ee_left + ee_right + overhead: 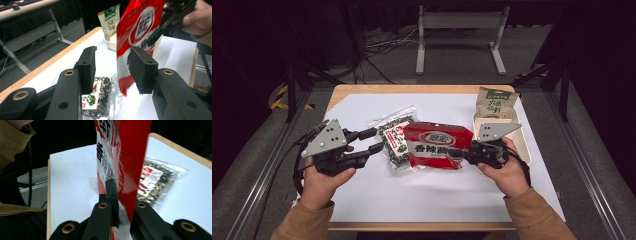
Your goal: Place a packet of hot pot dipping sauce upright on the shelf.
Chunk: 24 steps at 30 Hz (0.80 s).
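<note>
My right gripper (455,152) is shut on the right edge of a red snack bag (437,144) and holds it off the white sheet. In the right gripper view the red snack bag (125,152) stands upright, pinched between the two jaws of the right gripper (120,195). A clear bag of dark snacks (396,141) lies flat just left of it. My left gripper (377,140) stands open beside that clear bag. In the left gripper view, the left gripper (113,67) has nothing between its pads, the clear bag (102,100) lies below and the red snack bag (140,27) hangs beyond.
A green and tan pouch (496,102) stands in a cream tray (525,145) at the table's back right. A white sheet (437,195) covers most of the wooden table. A white metal frame (459,30) stands on the floor behind.
</note>
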### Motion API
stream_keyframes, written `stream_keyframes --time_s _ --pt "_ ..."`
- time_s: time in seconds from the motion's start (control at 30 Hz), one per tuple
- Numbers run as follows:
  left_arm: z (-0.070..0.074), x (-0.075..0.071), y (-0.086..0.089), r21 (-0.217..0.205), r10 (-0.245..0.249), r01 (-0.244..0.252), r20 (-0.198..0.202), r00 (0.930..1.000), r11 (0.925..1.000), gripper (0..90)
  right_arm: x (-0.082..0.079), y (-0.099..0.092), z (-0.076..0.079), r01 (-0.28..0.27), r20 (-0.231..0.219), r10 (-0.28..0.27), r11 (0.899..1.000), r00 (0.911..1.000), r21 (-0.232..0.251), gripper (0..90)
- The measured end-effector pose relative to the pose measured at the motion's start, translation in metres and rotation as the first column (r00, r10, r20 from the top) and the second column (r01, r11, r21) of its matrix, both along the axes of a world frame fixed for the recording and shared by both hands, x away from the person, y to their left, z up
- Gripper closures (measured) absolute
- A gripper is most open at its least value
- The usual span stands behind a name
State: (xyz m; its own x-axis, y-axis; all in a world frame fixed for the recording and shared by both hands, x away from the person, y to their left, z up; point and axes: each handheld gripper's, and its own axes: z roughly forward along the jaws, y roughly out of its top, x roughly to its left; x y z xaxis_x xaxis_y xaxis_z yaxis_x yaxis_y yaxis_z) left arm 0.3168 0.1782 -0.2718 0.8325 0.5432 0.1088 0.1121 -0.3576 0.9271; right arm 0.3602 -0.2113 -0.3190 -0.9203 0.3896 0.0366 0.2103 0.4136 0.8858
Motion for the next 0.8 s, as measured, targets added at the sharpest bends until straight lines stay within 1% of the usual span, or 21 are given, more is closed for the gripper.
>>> stream_keyframes --time_s 0.07,0.1,0.17,0.2,0.23,0.27,0.3,0.37,0.4,0.43,0.47,0.5,0.57,0.63,0.7,0.8 --pt "-0.002 0.002 0.001 0.002 0.006 -0.006 -0.004 1.0000 1.0000 56.2 0.001 -0.006 0.004 0.016 0.004 -0.016 1.000 0.9999 0.007 88.5" --pt "-0.003 0.004 0.002 0.000 0.012 -0.012 -0.012 0.9999 0.9999 56.2 0.001 -0.006 0.004 0.016 0.004 -0.016 1.000 0.9999 0.007 88.5" --pt "-0.007 0.009 0.006 -0.005 0.027 -0.027 -0.029 0.9992 0.9996 56.1 0.004 -0.015 0.010 0.041 0.015 -0.041 0.999 0.9990 0.016 88.5" --pt "-0.008 0.011 0.008 -0.007 0.032 -0.032 -0.031 0.9990 0.9994 56.0 0.005 -0.017 0.012 0.047 0.020 -0.047 0.999 0.9987 0.016 88.5" --pt "-0.010 0.012 0.009 -0.018 0.038 -0.039 -0.040 0.9985 0.9991 56.0 0.006 -0.019 0.015 0.052 0.021 -0.052 0.999 0.9984 0.014 88.5" --pt "-0.010 0.012 0.009 -0.018 0.038 -0.039 -0.040 0.9985 0.9991 56.0 0.006 -0.019 0.015 0.052 0.021 -0.052 0.999 0.9984 0.014 88.5" --pt "-0.012 0.015 0.012 -0.028 0.048 -0.050 -0.054 0.9974 0.9984 55.7 0.008 -0.024 0.019 0.064 0.022 -0.064 0.998 0.9977 0.012 88.5" --pt "-0.013 0.016 0.012 -0.025 0.055 -0.056 -0.052 0.9972 0.9981 54.5 0.009 -0.027 0.022 0.074 0.028 -0.074 0.997 0.9969 0.014 88.5" --pt "-0.016 0.019 0.015 -0.033 0.071 -0.073 -0.064 0.9954 0.9968 53.9 0.010 -0.030 0.024 0.081 0.030 -0.081 0.997 0.9962 0.017 88.5" --pt "-0.016 0.019 0.015 -0.033 0.071 -0.073 -0.064 0.9954 0.9968 53.7 0.011 -0.032 0.026 0.087 0.031 -0.088 0.996 0.9956 0.021 88.5" --pt "-0.019 0.021 0.017 -0.038 0.089 -0.092 -0.071 0.9935 0.9950 53.6 0.012 -0.034 0.027 0.091 0.033 -0.092 0.996 0.9952 0.025 88.6" --pt "-0.021 0.023 0.018 -0.037 0.099 -0.102 -0.072 0.9925 0.9942 53.2 0.013 -0.035 0.028 0.095 0.035 -0.096 0.995 0.9948 0.026 88.6" --pt "-0.025 0.025 0.021 -0.042 0.115 -0.119 -0.086 0.9896 0.9920 52.0 0.016 -0.040 0.030 0.106 0.036 -0.107 0.994 0.9936 0.025 88.6" --pt "-0.029 0.027 0.023 -0.039 0.130 -0.134 -0.088 0.9876 0.9903 52.0 0.019 -0.044 0.032 0.115 0.037 -0.116 0.993 0.9926 0.022 88.6" --pt "-0.033 0.030 0.026 -0.050 0.139 -0.144 -0.088 0.9864 0.9884 51.8 0.023 -0.050 0.034 0.131 0.041 -0.131 0.991 0.9905 0.018 88.6" --pt "-0.039 0.033 0.029 -0.056 0.154 -0.158 -0.083 0.9846 0.9858 50.6 0.028 -0.058 0.037 0.151 0.047 -0.152 0.988 0.9873 0.013 88.6"
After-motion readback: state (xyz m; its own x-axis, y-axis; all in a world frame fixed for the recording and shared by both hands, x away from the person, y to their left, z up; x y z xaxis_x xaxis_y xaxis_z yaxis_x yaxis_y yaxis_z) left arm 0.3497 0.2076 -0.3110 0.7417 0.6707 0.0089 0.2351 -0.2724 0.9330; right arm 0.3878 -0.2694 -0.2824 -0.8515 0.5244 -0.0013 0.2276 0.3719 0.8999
